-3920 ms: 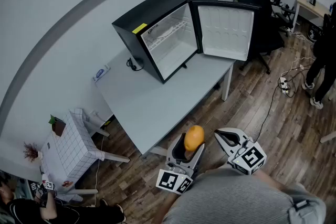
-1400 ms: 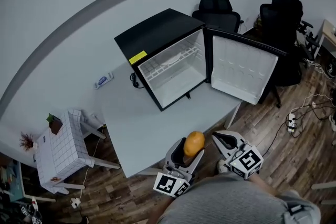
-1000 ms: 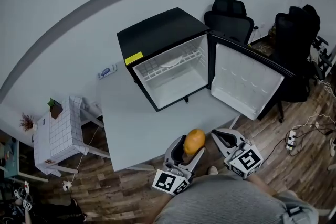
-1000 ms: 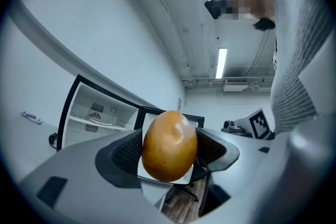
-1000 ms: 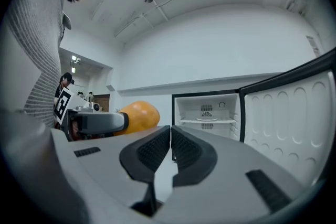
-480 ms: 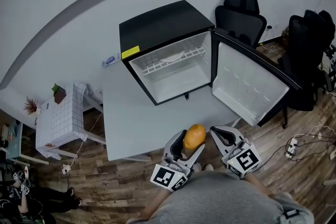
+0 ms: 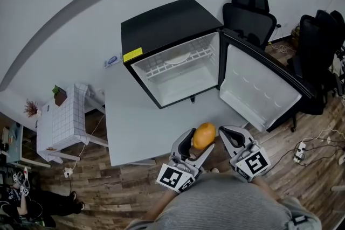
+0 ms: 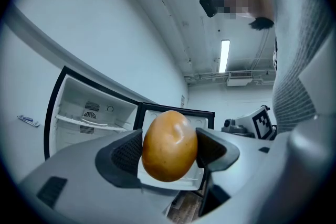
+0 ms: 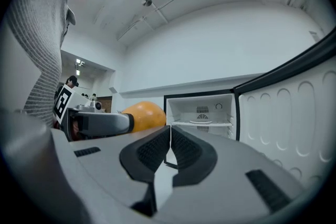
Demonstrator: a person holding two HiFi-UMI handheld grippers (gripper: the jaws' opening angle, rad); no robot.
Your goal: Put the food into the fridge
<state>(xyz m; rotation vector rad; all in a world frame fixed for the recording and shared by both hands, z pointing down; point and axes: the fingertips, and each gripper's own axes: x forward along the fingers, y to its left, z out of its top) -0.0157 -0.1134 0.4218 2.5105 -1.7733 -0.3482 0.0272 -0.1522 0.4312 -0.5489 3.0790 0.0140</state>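
An orange-yellow fruit, like a mango, sits clamped between the jaws of my left gripper at the near edge of the grey table. The black mini fridge stands on the table's far side with its door swung wide to the right; its white inside is bare apart from a wire shelf. My right gripper hangs just right of the left one, jaws pressed together with nothing between them.
Black office chairs stand behind the open door. A small white tiled stand with a plant is at the left. A small white-blue item lies on the table left of the fridge. Cables and a power strip lie on the wooden floor.
The view has drawn nearer to the table and fridge. My left gripper with the fruit has risen slightly toward the table edge; the right gripper stays beside it.
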